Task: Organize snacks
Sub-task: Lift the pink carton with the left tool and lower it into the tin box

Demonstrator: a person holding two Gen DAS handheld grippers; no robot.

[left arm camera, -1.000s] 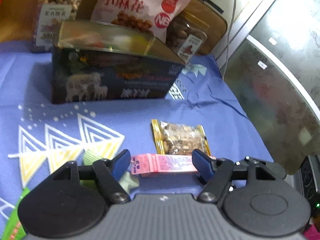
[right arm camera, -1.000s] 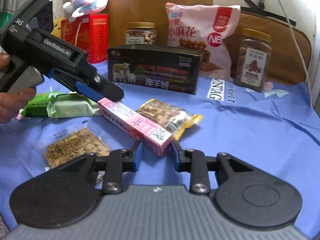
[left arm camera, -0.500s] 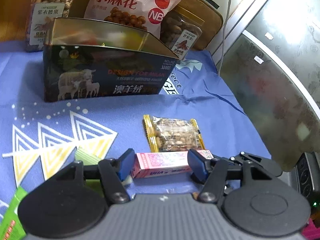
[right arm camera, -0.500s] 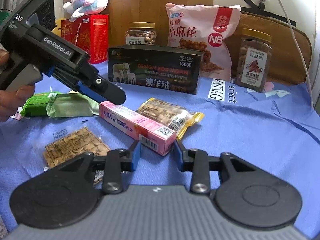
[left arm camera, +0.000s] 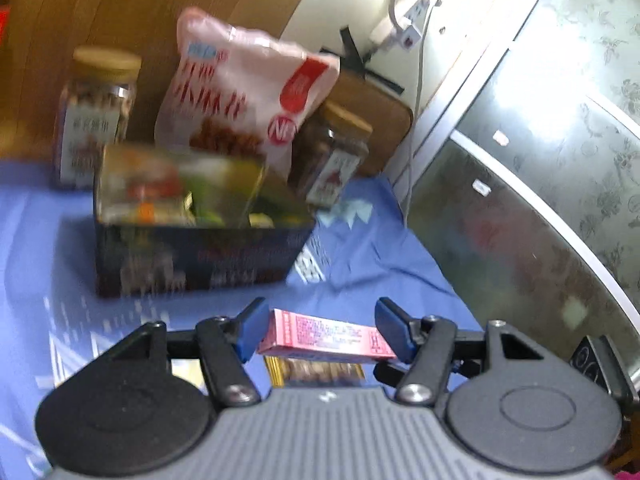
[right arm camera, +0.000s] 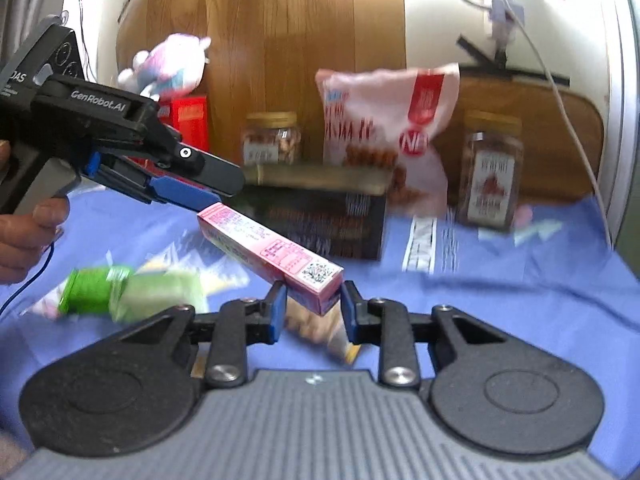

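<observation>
The left gripper point(left arm camera: 320, 330) clamps the slim pink carton point(right arm camera: 272, 250) lengthwise at centre frame; the right gripper point(right arm camera: 312, 306), jaws closing, pinches its near end. It looks light, stiff, crushable; hold gently.

A plush toy point(right arm camera: 168, 66) sits far ahead-left of the right gripper, against a wooden board point(right arm camera: 280, 40). Ahead-right of the left gripper — a white cable point(left arm camera: 418, 92) and a frosted glass panel point(left arm camera: 540, 168).

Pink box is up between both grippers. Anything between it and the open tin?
Nothing visible. The pink box hangs above the blue cloth, with bare cloth up to the tin, which already holds snacks.
</observation>
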